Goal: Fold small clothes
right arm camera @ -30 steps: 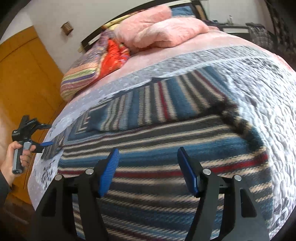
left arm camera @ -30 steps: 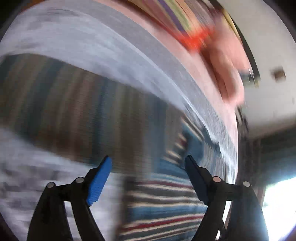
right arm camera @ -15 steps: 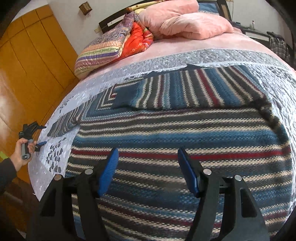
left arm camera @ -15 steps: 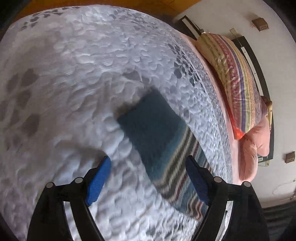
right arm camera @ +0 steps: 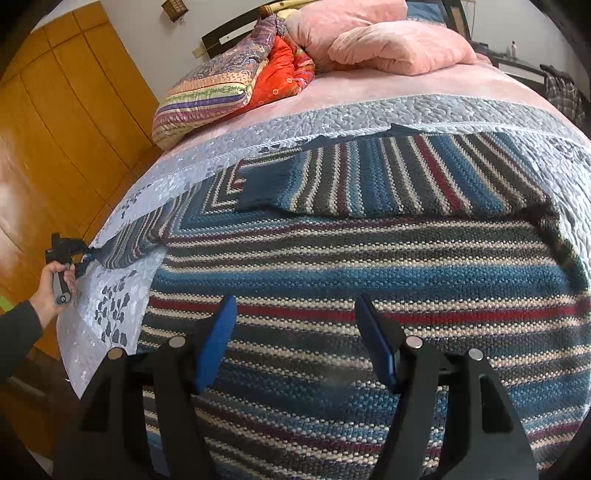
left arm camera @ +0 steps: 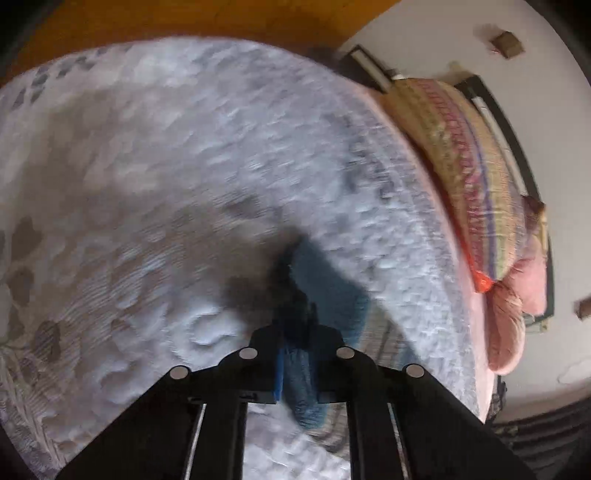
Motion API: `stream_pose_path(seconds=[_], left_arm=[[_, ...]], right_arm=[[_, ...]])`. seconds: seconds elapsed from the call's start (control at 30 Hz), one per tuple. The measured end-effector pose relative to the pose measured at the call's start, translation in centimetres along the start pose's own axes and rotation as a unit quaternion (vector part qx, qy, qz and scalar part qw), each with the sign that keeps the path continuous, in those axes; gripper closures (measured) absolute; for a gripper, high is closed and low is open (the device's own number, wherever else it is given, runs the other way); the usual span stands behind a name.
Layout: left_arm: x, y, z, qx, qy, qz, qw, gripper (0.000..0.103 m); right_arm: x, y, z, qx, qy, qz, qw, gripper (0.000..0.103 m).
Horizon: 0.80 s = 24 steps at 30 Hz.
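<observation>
Bedroom setting: a bed [right arm camera: 369,122] covered with a pale grey quilted bedspread [right arm camera: 110,295] serves as the work surface, with orange wooden wardrobe doors [right arm camera: 55,129] on the left and a white wall beyond the dark headboard [right arm camera: 229,35]. At the far end of the bed lie a multicoloured striped pillow [right arm camera: 207,96], a red-orange cushion [right arm camera: 284,74] just right of it, and a pink folded blanket [right arm camera: 388,48] further right. The striped knit sweater [right arm camera: 369,277], banded in blue, grey, cream and red, lies spread flat across the near half of the bedspread. One sleeve is folded across the upper body of the garment; the other sleeve [right arm camera: 136,240] extends to the left edge of the bed. The left gripper [left arm camera: 295,332] is clamped on the blue cuff end of that sleeve [left arm camera: 325,295]: in the left wrist view the two blue pads stand close together with knit fabric bunched between them, though this view is motion-blurred. In the right wrist view the same tool appears at far left, gripped by a hand [right arm camera: 55,288] with a dark cuffed arm, at the tip of the extended sleeve. The right gripper [right arm camera: 295,343] is released, its blue pads well apart, positioned above the lower body of the sweater near the red stripe; whether the fingertips touch the fabric cannot be determined. A plaid garment [right arm camera: 561,92] hangs at far right beyond the bed.
</observation>
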<state>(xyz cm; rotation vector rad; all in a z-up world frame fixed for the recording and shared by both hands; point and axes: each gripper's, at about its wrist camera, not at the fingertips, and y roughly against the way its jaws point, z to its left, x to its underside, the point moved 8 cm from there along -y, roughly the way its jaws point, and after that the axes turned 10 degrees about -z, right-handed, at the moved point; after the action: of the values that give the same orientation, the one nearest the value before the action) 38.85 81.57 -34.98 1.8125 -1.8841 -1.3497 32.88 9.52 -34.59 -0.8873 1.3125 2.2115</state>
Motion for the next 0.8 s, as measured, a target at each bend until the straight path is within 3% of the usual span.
stream_pose_path(seconds=[0.1,0.23,0.4,0.5,0.67,0.8], left_arm=[[-0.5,2.3,-4.7,0.047,-0.027,-0.01,0.9985,0.094],[0.3,6.1,-13.8,0.129,-0.074,-0.019,0.9887,0.094],[4.4,10.1,-26.1,0.219,-0.142,-0.011,0.9652,0.094],[8.7,11.8,-33.3,0.266,-0.183,0.0,0.9465,0.094],[15.9,11.1,-40.3,0.295,-0.226,0.031,0.928,0.094],[22.7,8.8,-43.3,0.287,-0.271,0.064,0.9167,0.094]], right_arm=[[-0.3,0.8,0.0,-0.001,0.003,-0.004,1.0,0.037],[-0.8,2.1,-0.4,-0.001,-0.003,-0.01,1.0,0.037],[-1.4,4.2,-1.4,-0.002,-0.016,-0.02,1.0,0.037],[-1.6,5.4,-2.3,0.0,-0.022,-0.027,0.999,0.037],[-1.9,7.0,-4.2,0.005,-0.03,-0.037,0.999,0.037],[-1.7,7.6,-6.1,0.01,-0.04,-0.038,0.998,0.037]])
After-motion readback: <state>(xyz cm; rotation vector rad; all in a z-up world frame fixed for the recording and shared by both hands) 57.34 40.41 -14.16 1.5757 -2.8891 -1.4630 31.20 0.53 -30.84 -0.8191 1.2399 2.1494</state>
